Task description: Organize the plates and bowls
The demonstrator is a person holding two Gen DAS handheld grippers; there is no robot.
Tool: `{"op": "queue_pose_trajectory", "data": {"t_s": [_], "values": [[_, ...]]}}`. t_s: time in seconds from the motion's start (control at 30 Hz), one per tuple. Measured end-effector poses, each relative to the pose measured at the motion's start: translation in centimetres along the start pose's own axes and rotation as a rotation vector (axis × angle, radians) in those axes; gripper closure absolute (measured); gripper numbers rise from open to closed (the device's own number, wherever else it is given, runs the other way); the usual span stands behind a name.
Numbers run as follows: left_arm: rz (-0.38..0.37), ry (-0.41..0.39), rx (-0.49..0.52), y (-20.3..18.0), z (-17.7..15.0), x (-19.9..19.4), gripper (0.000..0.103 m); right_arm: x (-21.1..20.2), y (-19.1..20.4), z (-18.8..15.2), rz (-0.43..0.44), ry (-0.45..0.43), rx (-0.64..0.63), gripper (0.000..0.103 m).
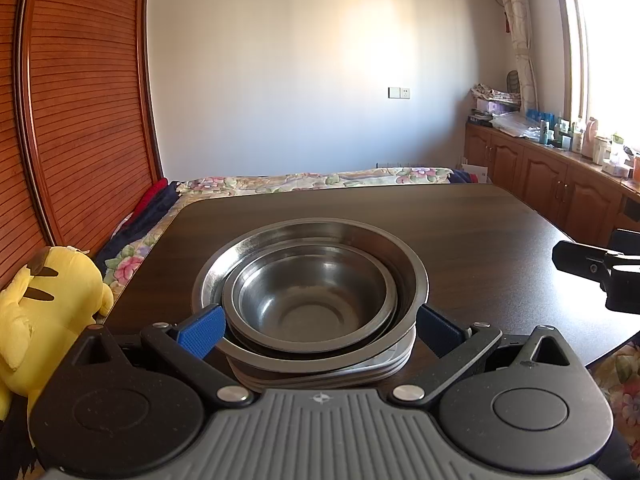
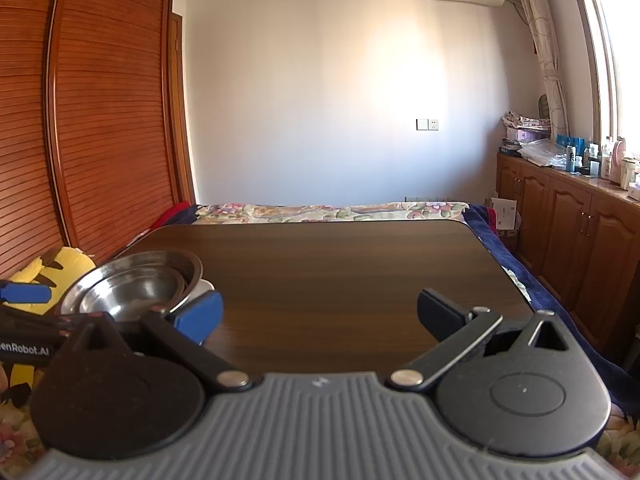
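Several steel bowls [image 1: 308,292] are nested one inside another on a stack of plates [image 1: 360,372] near the front left of the dark wooden table [image 1: 460,216]. My left gripper [image 1: 320,330] is open, its blue-padded fingers [image 1: 200,330] on either side of the stack's near edge. It is not closed on the stack. In the right wrist view the bowl stack [image 2: 136,288] sits at the left. My right gripper [image 2: 320,316] is open and empty over the table's front, to the right of the stack. It also shows at the right edge of the left wrist view [image 1: 600,272].
A yellow plush toy [image 1: 44,312] lies off the table's left edge. A bed with a floral cover [image 1: 312,180] is behind the table. Wooden cabinets [image 1: 560,184] with bottles on top run along the right wall. A slatted wooden wardrobe [image 1: 80,100] stands at the left.
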State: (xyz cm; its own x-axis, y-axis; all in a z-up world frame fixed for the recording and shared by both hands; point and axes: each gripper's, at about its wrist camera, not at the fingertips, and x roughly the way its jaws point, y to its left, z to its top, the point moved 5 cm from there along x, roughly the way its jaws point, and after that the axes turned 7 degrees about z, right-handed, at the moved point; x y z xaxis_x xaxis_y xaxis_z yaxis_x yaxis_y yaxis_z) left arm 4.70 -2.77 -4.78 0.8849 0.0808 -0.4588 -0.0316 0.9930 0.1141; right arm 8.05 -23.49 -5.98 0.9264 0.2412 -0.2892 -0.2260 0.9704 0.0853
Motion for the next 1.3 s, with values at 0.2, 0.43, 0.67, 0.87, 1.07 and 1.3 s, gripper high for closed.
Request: {"op": "queue_pose_trajectory", "data": {"t_s": [0.2, 0.43, 0.67, 0.87, 1.07, 1.3], "values": [[0.001, 0.002, -0.005, 0.11, -0.17, 0.05, 0.000, 0.02, 0.02, 0.01, -0.003, -0.002, 0.000, 0.000], [0.002, 0.003, -0.011, 0.31, -0.24, 0.12, 0.000, 0.00, -0.03, -0.02, -0.003, 0.000, -0.001, 0.000], [0.004, 0.003, -0.010, 0.31, -0.23, 0.04, 0.000, 0.01, 0.12, -0.04, -0.002, 0.002, -0.004, 0.000], [0.006, 0.001, -0.006, 0.27, -0.19, -0.04, 0.000, 0.03, 0.11, -0.03, -0.002, 0.003, -0.004, 0.000], [0.006, 0.000, -0.006, 0.21, -0.11, -0.12, 0.000, 0.07, 0.06, 0.01, -0.004, 0.003, -0.003, 0.000], [0.007, 0.000, -0.007, 0.23, -0.11, -0.11, 0.000, 0.04, 0.01, 0.02, -0.005, 0.004, -0.002, 0.000]]}}
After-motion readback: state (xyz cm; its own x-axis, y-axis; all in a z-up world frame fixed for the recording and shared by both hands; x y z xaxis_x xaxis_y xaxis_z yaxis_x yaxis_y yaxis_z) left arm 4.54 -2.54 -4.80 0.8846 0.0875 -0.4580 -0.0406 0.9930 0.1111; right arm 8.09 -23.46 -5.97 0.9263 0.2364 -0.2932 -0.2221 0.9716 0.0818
